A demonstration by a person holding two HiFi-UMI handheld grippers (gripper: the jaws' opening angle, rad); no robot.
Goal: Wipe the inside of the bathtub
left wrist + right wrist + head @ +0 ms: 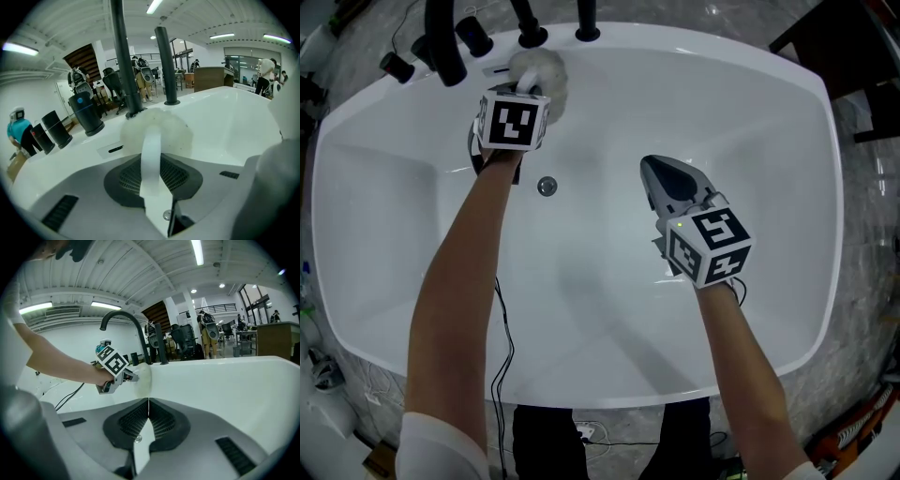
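Pressing white sponge [542, 67], clamped in left gripper [525, 90], against bathtub [741, 141] back wall below taps [586, 23]; best with firm contact, overlapping strokes. Right gripper [651, 171] closed, empty, mid-tub.

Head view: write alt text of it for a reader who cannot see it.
Seen from above, the left gripper holds a white fluffy pad against the inner wall of a white bathtub, below black taps. The right gripper, shut and empty, hovers over the tub's middle.
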